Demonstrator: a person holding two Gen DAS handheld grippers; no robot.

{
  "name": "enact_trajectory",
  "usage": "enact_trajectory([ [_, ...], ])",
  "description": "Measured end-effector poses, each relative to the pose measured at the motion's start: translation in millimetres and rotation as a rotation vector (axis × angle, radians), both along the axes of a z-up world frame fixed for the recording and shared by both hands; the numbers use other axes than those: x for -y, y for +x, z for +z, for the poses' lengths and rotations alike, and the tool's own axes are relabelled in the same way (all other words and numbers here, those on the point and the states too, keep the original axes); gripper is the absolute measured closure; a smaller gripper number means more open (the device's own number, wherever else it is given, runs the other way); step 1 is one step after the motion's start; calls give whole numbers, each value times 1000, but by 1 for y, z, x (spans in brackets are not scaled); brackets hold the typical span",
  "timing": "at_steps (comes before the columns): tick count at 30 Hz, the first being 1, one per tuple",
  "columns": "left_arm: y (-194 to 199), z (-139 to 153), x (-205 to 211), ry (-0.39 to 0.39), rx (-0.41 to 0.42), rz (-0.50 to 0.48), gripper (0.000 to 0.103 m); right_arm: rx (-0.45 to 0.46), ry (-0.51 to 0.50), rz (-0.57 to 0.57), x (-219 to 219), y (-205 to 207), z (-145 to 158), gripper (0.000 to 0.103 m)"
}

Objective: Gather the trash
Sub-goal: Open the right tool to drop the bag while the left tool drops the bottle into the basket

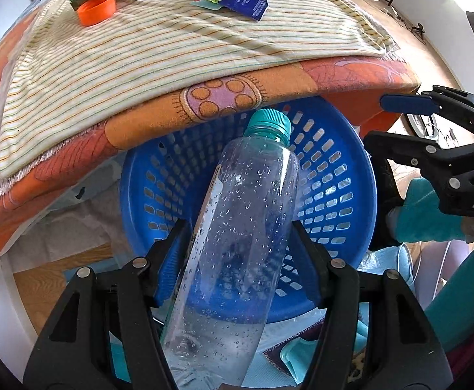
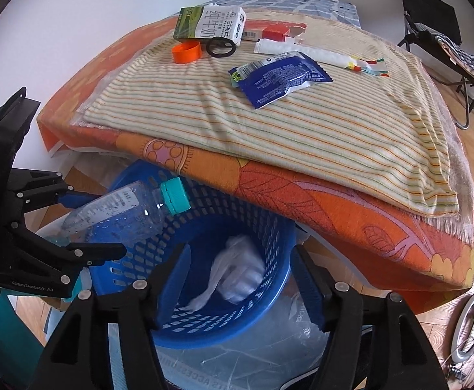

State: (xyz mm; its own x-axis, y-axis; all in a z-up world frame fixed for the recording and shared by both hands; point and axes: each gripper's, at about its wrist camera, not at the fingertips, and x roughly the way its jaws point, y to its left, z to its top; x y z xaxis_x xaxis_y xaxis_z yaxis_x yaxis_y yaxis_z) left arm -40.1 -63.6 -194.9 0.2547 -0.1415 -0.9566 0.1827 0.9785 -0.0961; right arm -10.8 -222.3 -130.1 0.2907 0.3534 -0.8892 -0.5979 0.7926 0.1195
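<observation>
Fingers: my left [image 1: 237, 260] clamp bottle [image 1: 237, 227] over basket [image 2: 123, 273]; my right [image 2: 240, 279] spread, empty. Tissue [image 2: 237, 276] binned; wrapper [image 2: 279, 78], carton [image 2: 210, 24], cap [image 2: 186, 52] left.

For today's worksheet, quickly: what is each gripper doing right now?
Left gripper: closed on the plastic bottle, over the blue basket.
Right gripper: open, holding nothing.

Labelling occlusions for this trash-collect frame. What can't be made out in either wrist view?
- Basket bottom: left wrist view, hidden by the bottle held in the left gripper.
- Bottle base: cut off by the bottom edge in the left view; behind the left gripper in the right view.
- Far basket rim: both views, under the overhanging orange cloth.
- White wad in the basket: blurred, material unclear.
- Blue wrapper print: too small.
</observation>
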Motion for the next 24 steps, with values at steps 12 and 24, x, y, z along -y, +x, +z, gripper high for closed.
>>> enact_trajectory([
  [12, 2, 3, -4, -23, -2, 14, 32, -10, 3, -25, 3, 3, -1, 26],
  [24, 1, 8, 0, -27, 17, 10, 31, 1, 13, -44, 5, 6, 3, 24],
])
